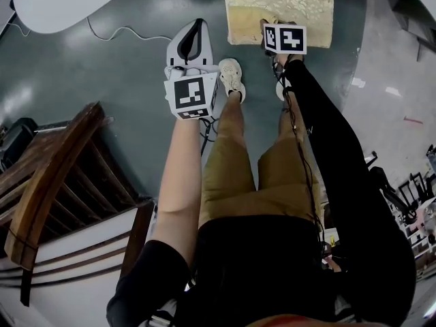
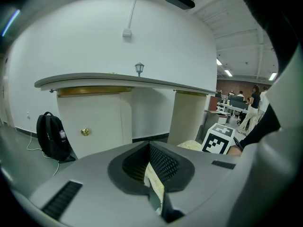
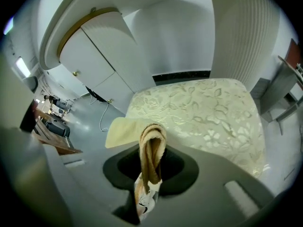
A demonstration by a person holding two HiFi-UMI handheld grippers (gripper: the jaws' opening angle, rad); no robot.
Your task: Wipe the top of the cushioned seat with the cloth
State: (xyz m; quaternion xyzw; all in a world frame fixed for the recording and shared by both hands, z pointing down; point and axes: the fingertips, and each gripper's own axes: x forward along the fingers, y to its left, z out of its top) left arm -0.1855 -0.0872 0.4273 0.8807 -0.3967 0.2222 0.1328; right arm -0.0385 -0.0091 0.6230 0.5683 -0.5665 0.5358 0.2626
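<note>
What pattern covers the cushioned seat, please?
The cream cushioned seat bears a floral weave; right gripper view.

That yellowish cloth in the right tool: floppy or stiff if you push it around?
The cloth is probably floppy: it folds into a tight loop where the right tool pinches it. It looks light, with one flap spreading loosely sideways. Pushed over the cushioned seat, it may bunch up.

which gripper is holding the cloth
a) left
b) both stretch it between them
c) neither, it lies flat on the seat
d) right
d: the right gripper view shows the right gripper shut on a folded loop of tan cloth, with the cushioned seat just beyond it.
</note>
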